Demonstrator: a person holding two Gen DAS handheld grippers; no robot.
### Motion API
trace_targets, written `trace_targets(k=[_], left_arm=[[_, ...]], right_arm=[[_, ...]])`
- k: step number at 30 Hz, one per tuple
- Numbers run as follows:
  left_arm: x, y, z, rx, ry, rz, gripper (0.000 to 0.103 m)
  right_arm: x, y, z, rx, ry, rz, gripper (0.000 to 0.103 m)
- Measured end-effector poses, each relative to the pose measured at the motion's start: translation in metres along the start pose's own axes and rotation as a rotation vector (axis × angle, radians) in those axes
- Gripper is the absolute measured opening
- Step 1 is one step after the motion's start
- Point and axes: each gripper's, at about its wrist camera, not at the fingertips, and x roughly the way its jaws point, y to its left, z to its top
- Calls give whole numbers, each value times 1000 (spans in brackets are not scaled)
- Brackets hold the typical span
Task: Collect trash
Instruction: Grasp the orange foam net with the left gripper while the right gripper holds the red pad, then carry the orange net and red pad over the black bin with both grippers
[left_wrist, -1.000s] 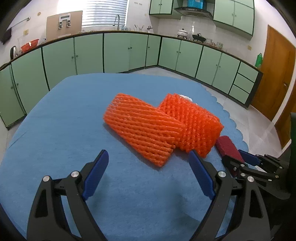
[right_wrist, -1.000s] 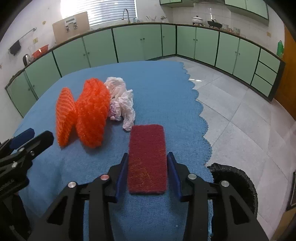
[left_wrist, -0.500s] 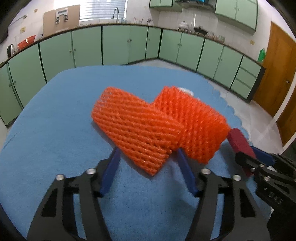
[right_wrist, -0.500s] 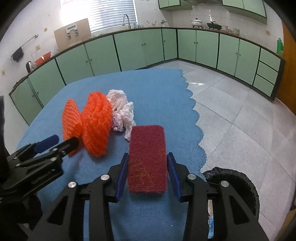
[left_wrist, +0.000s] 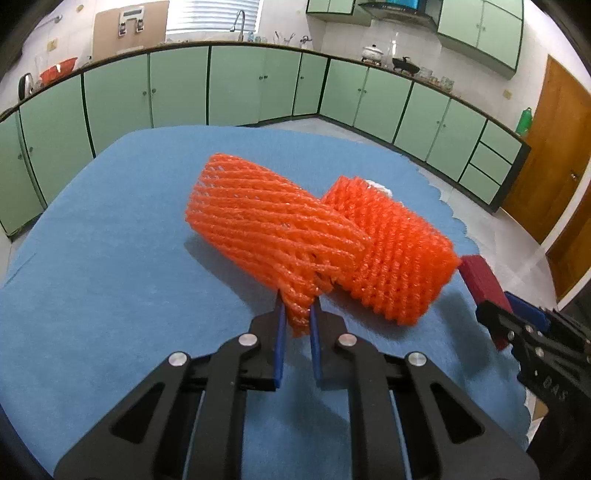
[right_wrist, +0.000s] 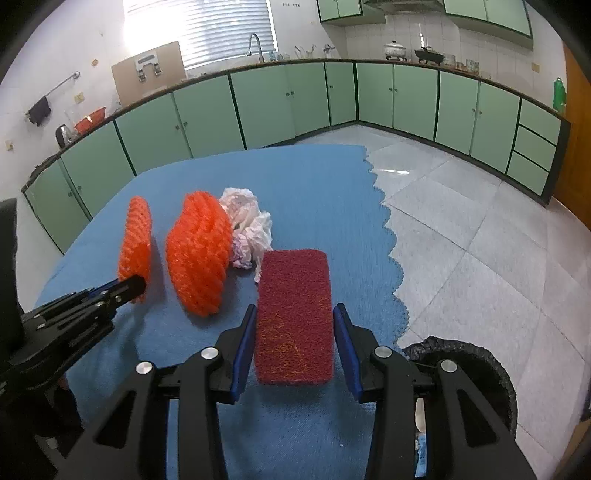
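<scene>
My left gripper is shut on the near corner of an orange foam net sleeve and holds it tilted up off the blue cloth; it also shows in the right wrist view. A second orange net sleeve lies beside it, seen in the right wrist view too. My right gripper is shut on a dark red scouring pad, lifted above the cloth; the pad also shows in the left wrist view. A crumpled pinkish tissue lies behind the second sleeve.
The table is covered by a blue cloth with a scalloped edge on the right. A black-lined trash bin stands on the tiled floor below the table's right edge. Green kitchen cabinets ring the room.
My left gripper moved forward, closed on the near orange sleeve's corner and lifted it. My right gripper has risen with the red pad still in it.
</scene>
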Motion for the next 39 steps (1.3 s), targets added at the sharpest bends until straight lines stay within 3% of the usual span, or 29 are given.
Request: trace_targets(k=[15, 39], left_arm=[[-37, -5, -34, 64, 21, -68, 10], [-75, -63, -36, 152, -60, -172, 10]], right_arm=[[-23, 5, -4, 5, -27, 22, 41], [-86, -21, -3, 49, -122, 13, 41]])
